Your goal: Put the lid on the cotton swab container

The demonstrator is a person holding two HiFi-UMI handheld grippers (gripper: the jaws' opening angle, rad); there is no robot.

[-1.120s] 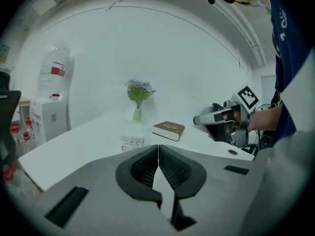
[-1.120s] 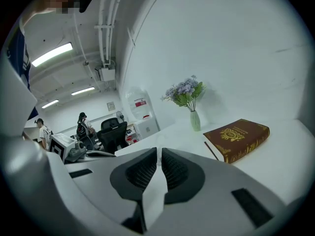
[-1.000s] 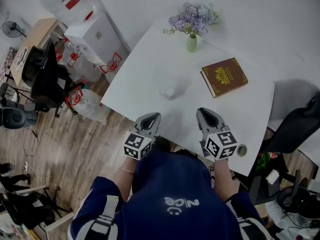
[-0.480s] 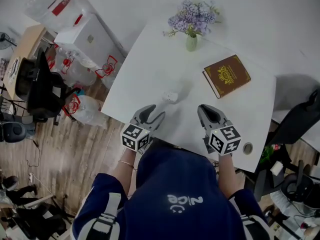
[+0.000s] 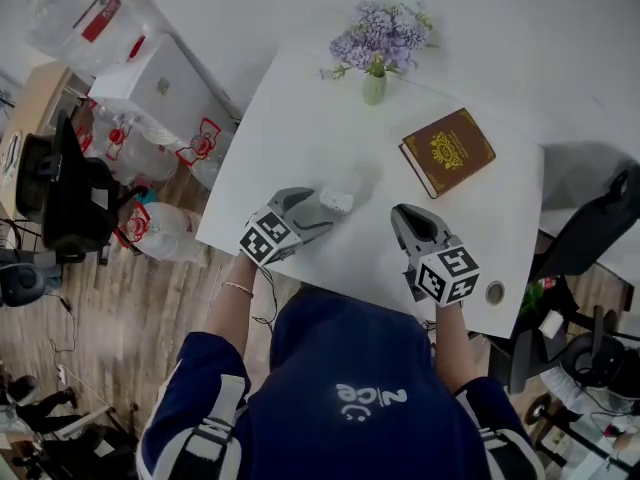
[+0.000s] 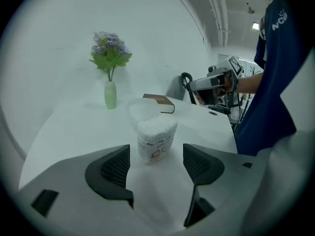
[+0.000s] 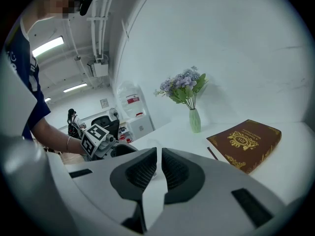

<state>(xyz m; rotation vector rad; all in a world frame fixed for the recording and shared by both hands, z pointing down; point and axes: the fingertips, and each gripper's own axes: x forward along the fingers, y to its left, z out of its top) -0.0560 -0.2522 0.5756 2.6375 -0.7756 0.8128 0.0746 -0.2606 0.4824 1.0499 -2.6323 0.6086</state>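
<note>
The cotton swab container (image 5: 337,201) is a small clear tub packed with white swabs, standing open near the table's front left. In the left gripper view the container (image 6: 156,140) stands upright just beyond the jaw tips, in line with the gap and untouched. A clear round lid (image 6: 142,109) lies on the table right behind it. My left gripper (image 5: 318,211) is opening, with nothing pressed between its pads (image 6: 116,167). My right gripper (image 5: 408,223) hovers over the table's front right, its jaws (image 7: 159,161) shut on nothing.
A green vase of purple flowers (image 5: 374,86) stands at the table's far edge. A brown book (image 5: 447,150) lies at the right. A round cable hole (image 5: 494,292) sits near the front right corner. Water bottles and a dispenser (image 5: 160,78) stand on the floor left of the white table (image 5: 300,118).
My left gripper moved forward over the table edge up to the container, and its jaws went from shut to wide open. The right gripper barely shifted.
</note>
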